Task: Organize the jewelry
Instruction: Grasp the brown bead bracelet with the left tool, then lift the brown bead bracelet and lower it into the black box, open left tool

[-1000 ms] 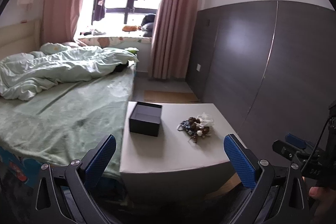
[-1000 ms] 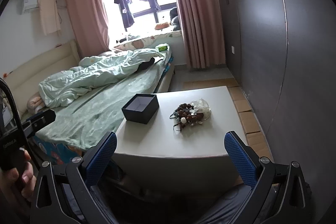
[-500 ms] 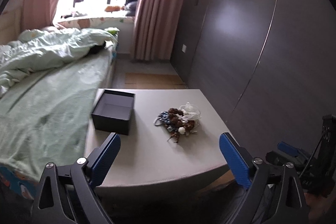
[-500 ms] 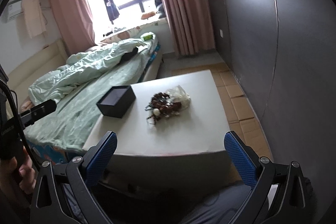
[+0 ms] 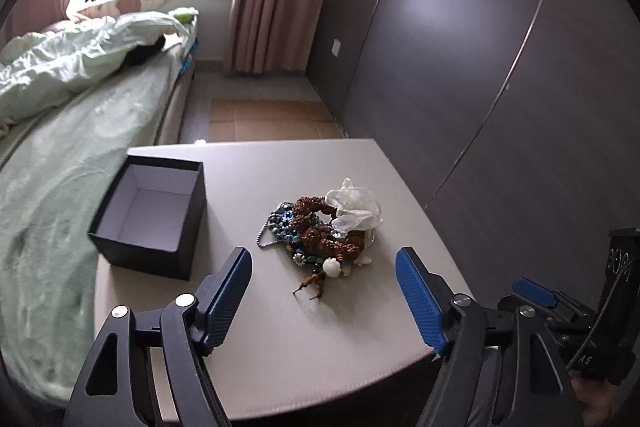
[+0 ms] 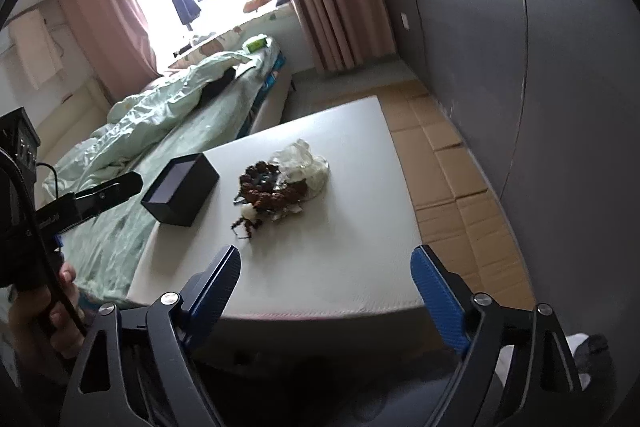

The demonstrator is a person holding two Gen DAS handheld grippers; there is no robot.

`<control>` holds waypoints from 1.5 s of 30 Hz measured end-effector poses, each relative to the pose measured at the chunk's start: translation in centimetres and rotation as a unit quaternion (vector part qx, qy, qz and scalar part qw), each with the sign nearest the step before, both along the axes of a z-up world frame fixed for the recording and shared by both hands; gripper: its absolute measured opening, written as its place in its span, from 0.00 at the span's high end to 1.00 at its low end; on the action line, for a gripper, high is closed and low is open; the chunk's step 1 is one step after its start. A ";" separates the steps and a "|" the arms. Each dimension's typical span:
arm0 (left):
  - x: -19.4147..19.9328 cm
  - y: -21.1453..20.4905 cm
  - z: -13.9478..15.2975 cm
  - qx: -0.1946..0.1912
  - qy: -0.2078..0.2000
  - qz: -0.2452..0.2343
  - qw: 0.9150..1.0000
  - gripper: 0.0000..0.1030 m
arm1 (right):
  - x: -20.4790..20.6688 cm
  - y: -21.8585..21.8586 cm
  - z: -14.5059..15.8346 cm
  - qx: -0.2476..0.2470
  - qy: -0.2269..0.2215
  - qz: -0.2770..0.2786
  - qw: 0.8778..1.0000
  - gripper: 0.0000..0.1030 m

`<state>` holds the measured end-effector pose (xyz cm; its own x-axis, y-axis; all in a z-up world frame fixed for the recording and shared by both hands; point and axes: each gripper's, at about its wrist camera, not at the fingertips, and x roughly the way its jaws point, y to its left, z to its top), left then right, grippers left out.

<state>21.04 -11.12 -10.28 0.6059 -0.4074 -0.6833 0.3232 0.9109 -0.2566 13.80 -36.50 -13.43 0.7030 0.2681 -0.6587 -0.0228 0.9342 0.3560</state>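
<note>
Pale grey rectangular table (image 5: 312, 339) carries an open, empty black cardboard box (image 5: 150, 217); tangled brown-and-blue bead jewelry heap (image 5: 320, 231) lies just right of it. My left gripper (image 5: 324, 291) and right gripper (image 6: 326, 279) hover spread, jaws just been closing, nothing between them.

1. I see a pale grey counter (image 5: 328, 327) beside the bed.
2. An open black box (image 5: 150, 219), empty inside, sits near its left edge.
3. A tangled jewelry pile (image 5: 320, 231) lies mid-counter, apart from the box.

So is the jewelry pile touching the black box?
Apart. The left wrist view shows bare tabletop between the jewelry pile and the black box.
</note>
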 end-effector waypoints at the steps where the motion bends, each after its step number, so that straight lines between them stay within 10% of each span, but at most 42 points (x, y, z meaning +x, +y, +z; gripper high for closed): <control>1: 0.6 -0.2 -0.4 0.000 0.008 -0.003 1.000 0.30 | 0.4 -0.2 -0.2 0.005 0.003 0.001 1.000 0.18; 16: 8.7 -2.9 -6.9 -0.008 0.104 -0.013 0.994 0.54 | 10.0 -0.3 -3.3 0.077 0.038 0.026 0.996 0.33; 31: 10.2 -3.0 -7.9 -0.012 0.108 0.001 0.994 0.76 | 15.3 1.9 -5.7 0.119 0.051 0.066 0.989 0.45; 36: 10.6 -3.1 -6.9 -0.018 0.107 0.000 0.994 0.81 | 17.9 2.5 -6.9 0.144 0.077 0.087 0.983 0.95; 45: 9.0 -3.2 -3.1 -0.021 0.065 -0.010 0.998 0.81 | 14.8 0.8 -2.5 0.164 0.019 0.070 0.984 0.96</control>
